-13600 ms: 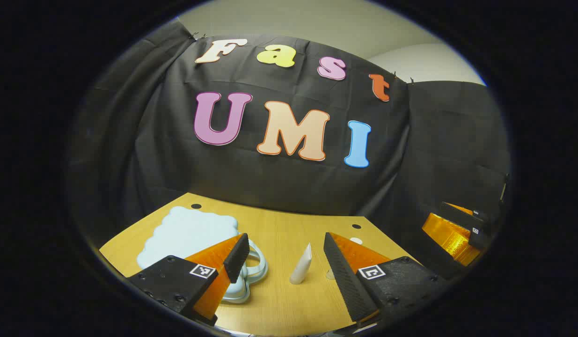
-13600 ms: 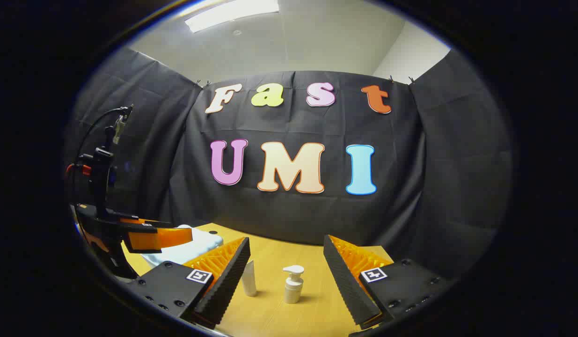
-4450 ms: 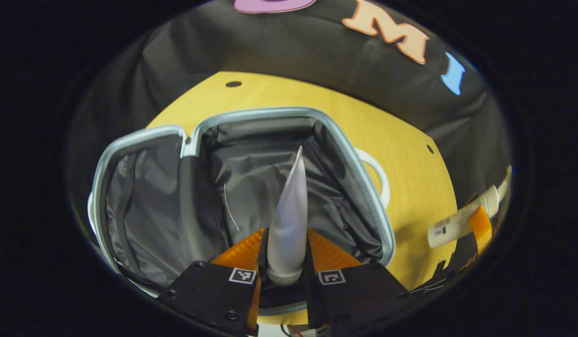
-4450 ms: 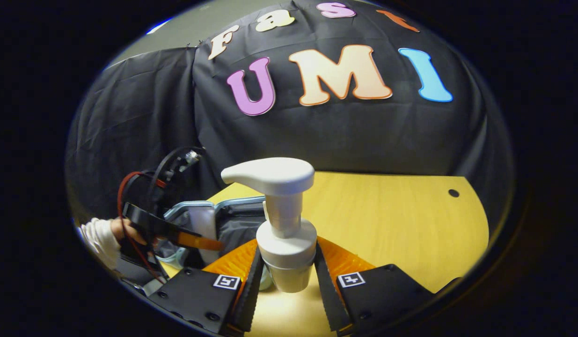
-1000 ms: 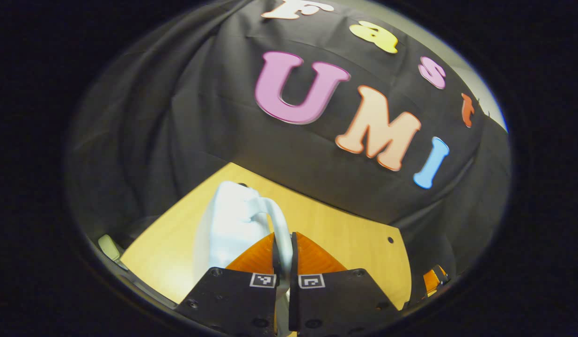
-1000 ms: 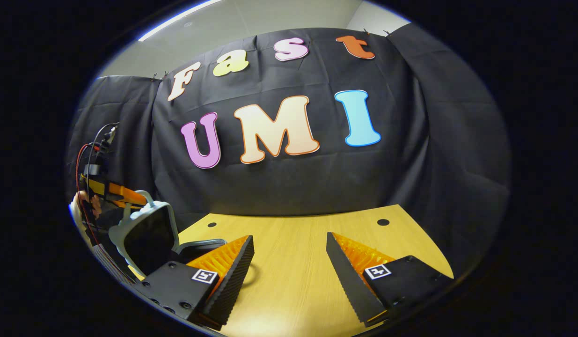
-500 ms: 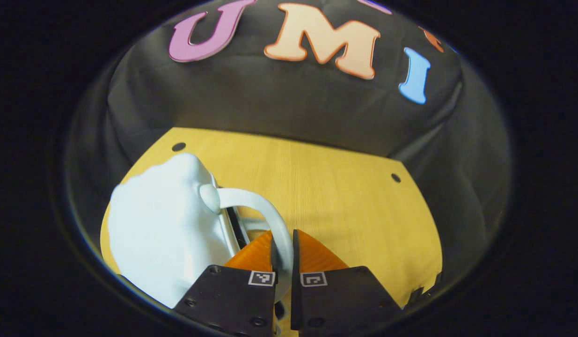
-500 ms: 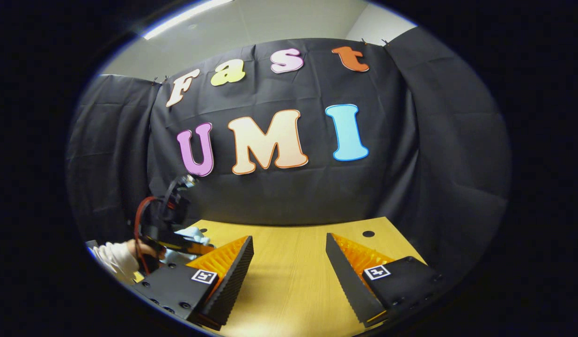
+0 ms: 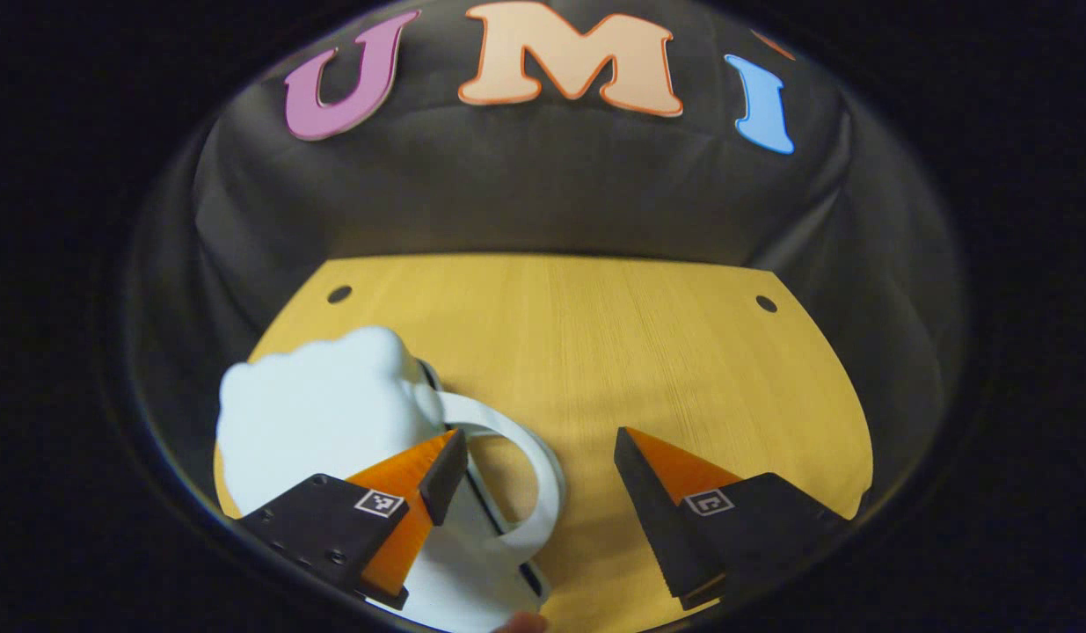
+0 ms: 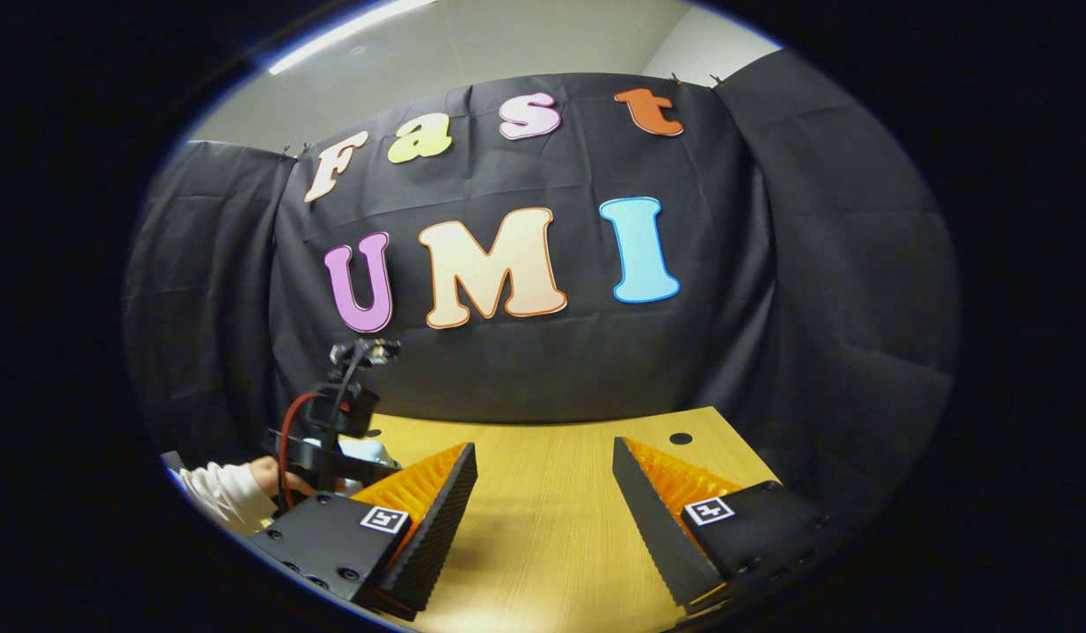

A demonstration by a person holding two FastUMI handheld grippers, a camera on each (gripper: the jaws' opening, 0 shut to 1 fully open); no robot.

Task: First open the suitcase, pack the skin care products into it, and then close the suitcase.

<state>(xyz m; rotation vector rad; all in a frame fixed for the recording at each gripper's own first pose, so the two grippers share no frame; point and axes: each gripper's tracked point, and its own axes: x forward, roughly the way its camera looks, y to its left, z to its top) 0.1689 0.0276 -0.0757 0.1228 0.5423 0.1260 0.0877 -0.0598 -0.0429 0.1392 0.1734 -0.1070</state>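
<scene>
Wooden worktop (image 9: 648, 352) in the left gripper view carries the pale blue suitcase (image 9: 323, 422) at eight o'clock, lid down; the left gripper (image 9: 534, 466) gapes, empty, above its handle (image 9: 525, 457). In the right gripper view, the right gripper (image 10: 543, 492) gapes empty too. Closing looks done.

The yellow wooden table (image 9: 648, 352) has 2 small dark holes near its far edge. 1 pale blue suitcase (image 9: 323, 413) lies shut on its near left part, white handle (image 9: 525, 479) pointing right.

Orange fingers (image 9: 443, 457) (black pads), square markers, white sleeve (image 10: 217, 492).
</scene>
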